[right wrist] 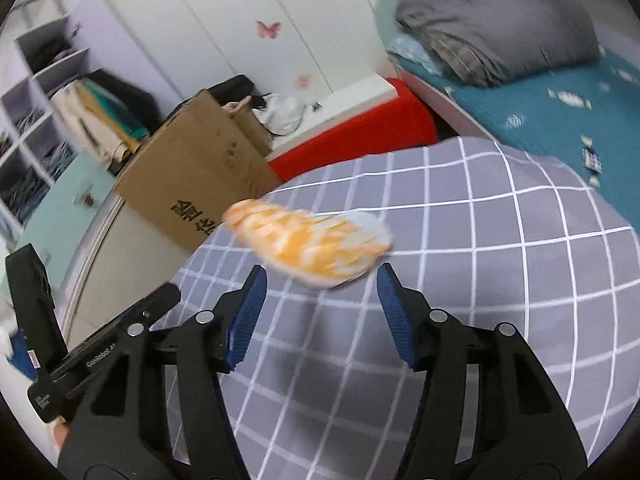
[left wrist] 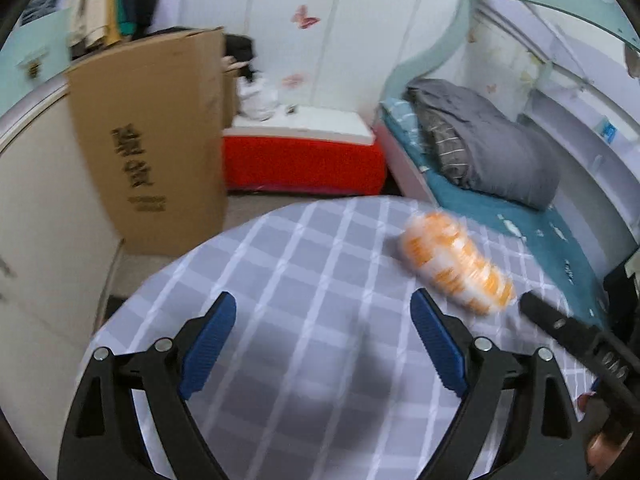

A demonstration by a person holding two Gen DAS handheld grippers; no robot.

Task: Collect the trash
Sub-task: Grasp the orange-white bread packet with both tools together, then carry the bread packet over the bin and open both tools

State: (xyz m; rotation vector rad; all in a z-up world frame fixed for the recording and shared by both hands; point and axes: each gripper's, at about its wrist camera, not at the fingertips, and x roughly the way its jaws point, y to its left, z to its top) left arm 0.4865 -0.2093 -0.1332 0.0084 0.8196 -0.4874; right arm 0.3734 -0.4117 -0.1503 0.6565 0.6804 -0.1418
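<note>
An orange-and-white plastic wrapper (left wrist: 456, 264) lies on a round table with a grey checked cloth (left wrist: 304, 264). In the right wrist view the wrapper (right wrist: 308, 242) is blurred, just beyond the fingertips. My left gripper (left wrist: 323, 312) is open and empty over the table, with the wrapper ahead to its right. My right gripper (right wrist: 322, 280) is open and empty, jaws wide, with the wrapper just ahead between the tips. The right gripper's finger also shows in the left wrist view (left wrist: 560, 324), next to the wrapper.
A tall cardboard box (left wrist: 156, 140) stands on the floor beyond the table's left side. A red-and-white chest (left wrist: 300, 152) sits behind the table. A bed with a teal sheet (left wrist: 552, 236) and grey bedding (left wrist: 488, 148) lies to the right. Shelves (right wrist: 36, 120) are at the left.
</note>
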